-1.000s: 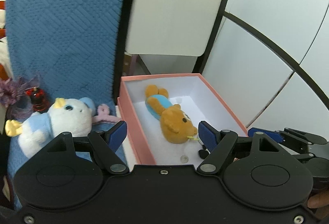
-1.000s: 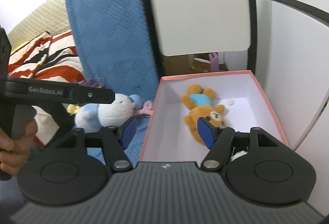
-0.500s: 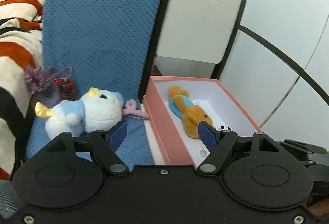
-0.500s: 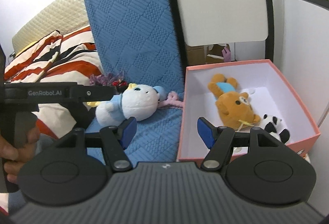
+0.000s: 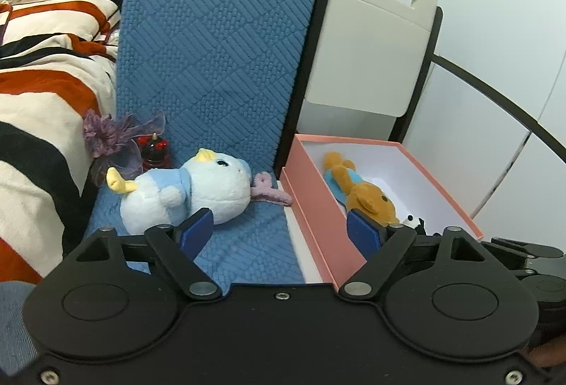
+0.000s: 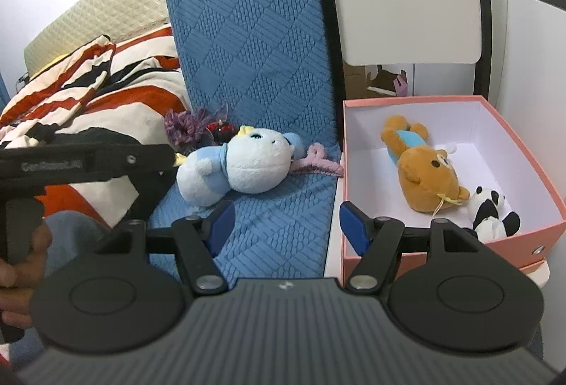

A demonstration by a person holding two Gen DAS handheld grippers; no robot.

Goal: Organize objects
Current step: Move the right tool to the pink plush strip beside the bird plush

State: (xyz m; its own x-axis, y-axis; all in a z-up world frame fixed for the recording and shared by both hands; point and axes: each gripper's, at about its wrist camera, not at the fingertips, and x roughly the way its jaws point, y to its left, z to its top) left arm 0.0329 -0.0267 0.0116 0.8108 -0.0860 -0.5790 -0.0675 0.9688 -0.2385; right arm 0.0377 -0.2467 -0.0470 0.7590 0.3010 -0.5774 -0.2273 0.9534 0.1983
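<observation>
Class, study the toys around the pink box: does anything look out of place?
Yes. The white-and-blue plush lies on its side on the blue mat, outside the pink box that already holds the brown bear and panda.

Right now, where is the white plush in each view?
Left wrist: white plush lies left of centre on the blue mat, just beyond the left finger.
Right wrist: white plush lies left of centre, past the left finger.
Shared landmark: pink box to its right.
</observation>
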